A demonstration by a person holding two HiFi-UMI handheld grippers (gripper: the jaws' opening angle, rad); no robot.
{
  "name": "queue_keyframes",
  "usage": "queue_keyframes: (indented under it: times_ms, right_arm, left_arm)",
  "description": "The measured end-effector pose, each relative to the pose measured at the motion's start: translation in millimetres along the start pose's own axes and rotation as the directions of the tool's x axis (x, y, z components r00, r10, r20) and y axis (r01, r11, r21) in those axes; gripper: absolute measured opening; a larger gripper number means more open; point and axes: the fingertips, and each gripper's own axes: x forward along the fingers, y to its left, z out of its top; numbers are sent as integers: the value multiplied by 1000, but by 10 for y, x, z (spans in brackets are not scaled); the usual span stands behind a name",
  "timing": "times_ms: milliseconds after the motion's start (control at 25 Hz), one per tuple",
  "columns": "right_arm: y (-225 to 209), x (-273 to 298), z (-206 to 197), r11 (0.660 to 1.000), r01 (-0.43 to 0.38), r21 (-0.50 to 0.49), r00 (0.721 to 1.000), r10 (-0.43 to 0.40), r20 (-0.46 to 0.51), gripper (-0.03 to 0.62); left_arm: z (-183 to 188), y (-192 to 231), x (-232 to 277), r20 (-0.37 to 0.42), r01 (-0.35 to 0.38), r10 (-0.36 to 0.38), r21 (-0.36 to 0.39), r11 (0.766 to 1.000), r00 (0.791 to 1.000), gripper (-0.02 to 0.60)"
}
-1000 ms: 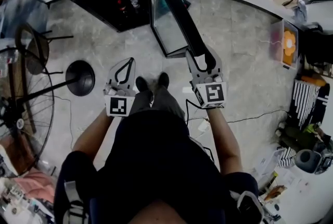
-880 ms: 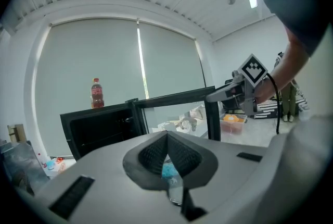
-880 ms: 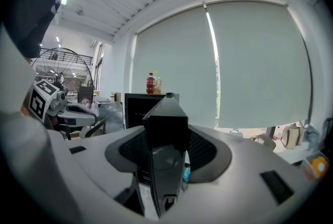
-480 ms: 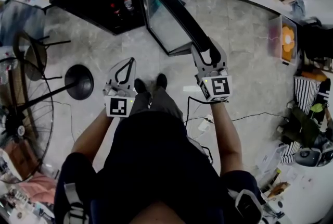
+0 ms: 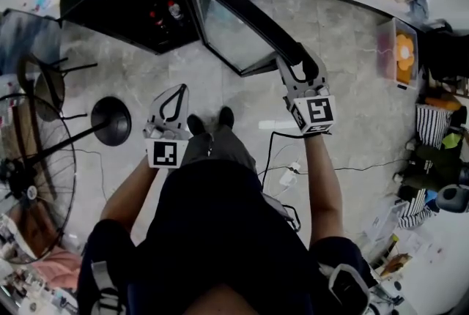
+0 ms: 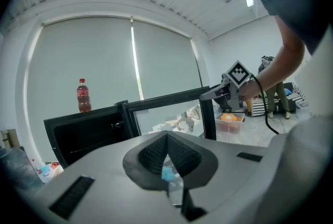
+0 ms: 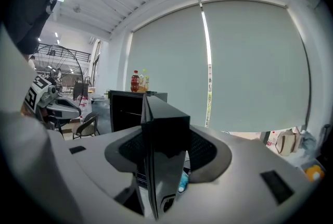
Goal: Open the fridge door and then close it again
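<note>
Black fridge door (image 5: 233, 22) standing open, held at its free edge.
Right gripper (image 5: 299, 64), at one o'clock from the person, has its jaws clamped on the door's outer edge. The fridge (image 5: 121, 9) stands at eleven o'clock with a cola bottle (image 6: 83, 96) on top. Left gripper (image 5: 178, 91) hovers nearer the body, jaws together and empty.
</note>
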Motion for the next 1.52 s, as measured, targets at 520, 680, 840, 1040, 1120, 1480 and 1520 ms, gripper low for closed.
queue_keyframes:
  times_ms: [520,680,840,1040,1120,1480,1520]
  right_arm:
    - [-545,202,25,999,-34,-14,999,34,2,248]
    - [-660,252,15,999,-41,-14,999,41,0,252]
    - [-780,312,14,999,-39,-22,999,39,3,258]
    - [-939,396,31,999,-26,-24,1000,26,3,265]
    - [-993,431,29,999,-28,-25,1000,28,3,267]
    - [-1304,585,55,1000,1,1,1000,-1,18,258]
    - [-1338,603,59,1000,-3,3,1000,3,19,258]
  left_arm:
    - [2,-36,237,-29,12,-12,2,1000,1000,21]
    - [44,-46,305,-16,14,-14,17,1000,1000,21]
    - [50,-35,379,-11,-14,13,-49,999,1000,23]
    - [78,-28,453,-11,3,-3,4,1000,1000,21]
    - [63,-19,466,-14,-7,7,-22,1000,1000,21]
    - [53,-28,550,-35,-2,1,-29,1000,999,21]
    - [64,-37,565,-34,-2,1,-31,1000,999,21]
